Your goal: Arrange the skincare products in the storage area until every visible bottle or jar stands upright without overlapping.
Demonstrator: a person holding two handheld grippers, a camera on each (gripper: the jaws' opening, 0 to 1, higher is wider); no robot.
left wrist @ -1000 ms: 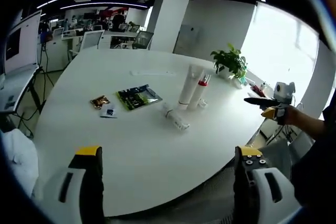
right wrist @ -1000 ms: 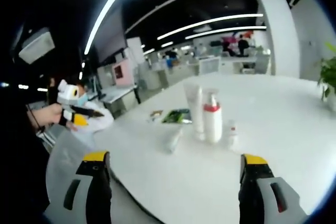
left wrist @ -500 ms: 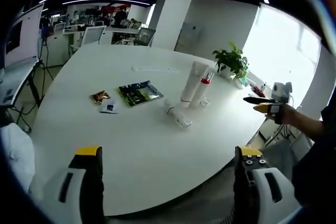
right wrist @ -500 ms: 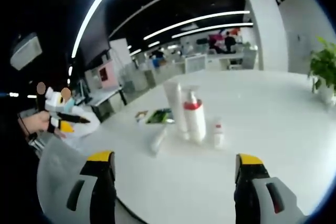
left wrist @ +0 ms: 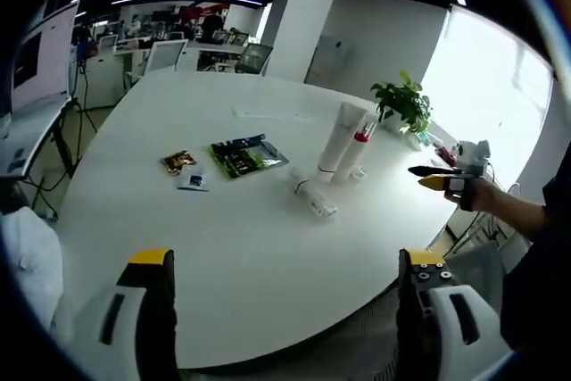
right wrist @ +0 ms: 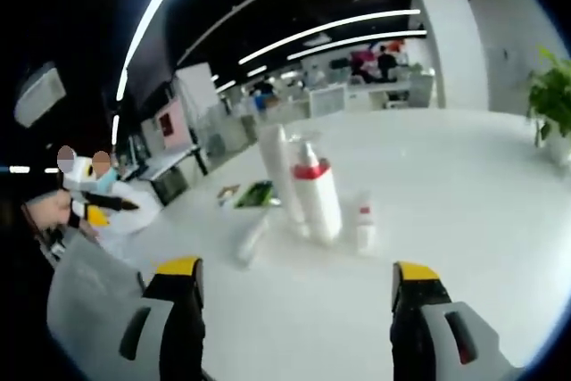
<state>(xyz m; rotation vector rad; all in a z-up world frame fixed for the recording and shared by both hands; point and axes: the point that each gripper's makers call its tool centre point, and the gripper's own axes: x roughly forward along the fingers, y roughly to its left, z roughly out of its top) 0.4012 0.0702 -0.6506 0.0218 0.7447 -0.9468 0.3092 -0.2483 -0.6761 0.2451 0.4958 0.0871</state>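
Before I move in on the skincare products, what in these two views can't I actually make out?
- Labels on the tall white tube and the red-collared pump bottle: too small, blurred in both views.
- Small bottle: too small to tell what it is.
- Lying tube: cap state unclear, too small.
- Small packets beside the green packet: print unreadable.
- Left gripper in the right gripper view: jaws blurred at the rim.
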